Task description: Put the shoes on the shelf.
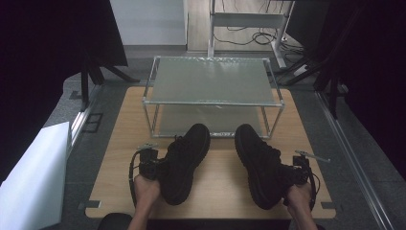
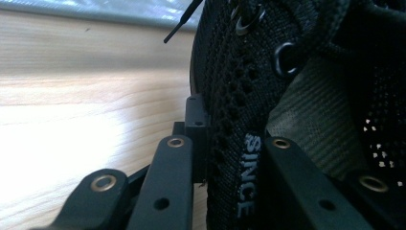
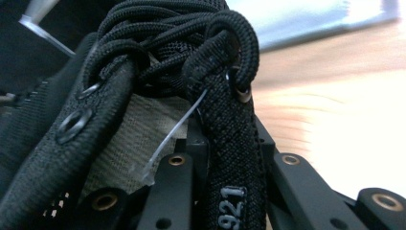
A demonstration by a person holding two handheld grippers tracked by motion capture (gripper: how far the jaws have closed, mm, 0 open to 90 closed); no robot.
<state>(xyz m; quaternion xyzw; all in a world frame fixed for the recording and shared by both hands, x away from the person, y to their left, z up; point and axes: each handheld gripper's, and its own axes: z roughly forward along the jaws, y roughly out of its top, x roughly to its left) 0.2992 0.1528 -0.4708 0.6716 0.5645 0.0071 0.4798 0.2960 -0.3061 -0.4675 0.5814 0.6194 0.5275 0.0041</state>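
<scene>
**Black shoes pinched at the collar, one per gripper**

Black mesh, black laces, black soles: two shoes on the pale wooden table (image 1: pixel 220 184), toes aimed at the wire-framed shelf rack (image 1: pixel 213 98) just beyond.

Left shoe (image 1: pixel 184 163) near the table's middle, heel toward the left hand (image 1: pixel 145 188). Left gripper (image 1: pixel 154 165) clamped on the shoe's side wall at the opening: one jaw outside against the knit, the other inside by the olive lining, the printed collar strip (image 2: pixel 244 179) caught between.

Right shoe (image 1: pixel 261 165) just beside it, apart, heel toward the right hand (image 1: pixel 299 194). Right gripper (image 1: pixel 296 175) likewise squeezed onto the eyelet edge of the upper (image 3: pixel 230 158), lace bundle (image 3: pixel 163 52) heaped above, a clear plastic tag tie (image 3: pixel 174 136) dangling alongside.

Risks, judged from these grips:
- Thin, soft fabric as the sole handhold; likely sag or swing of the heavy sole below on any lift, toe dipping first.
- Possible slip of the knit out of the pads under that weight, shoe dropping back onto the wood.
- Toes already near the rack's front rail; a drooping toe liable to knock the lower frame instead of clearing it.
- Loose lace ends free to snag on the wire frame or a jaw.
- Shoes close enough side by side to bump if swung inward.
</scene>
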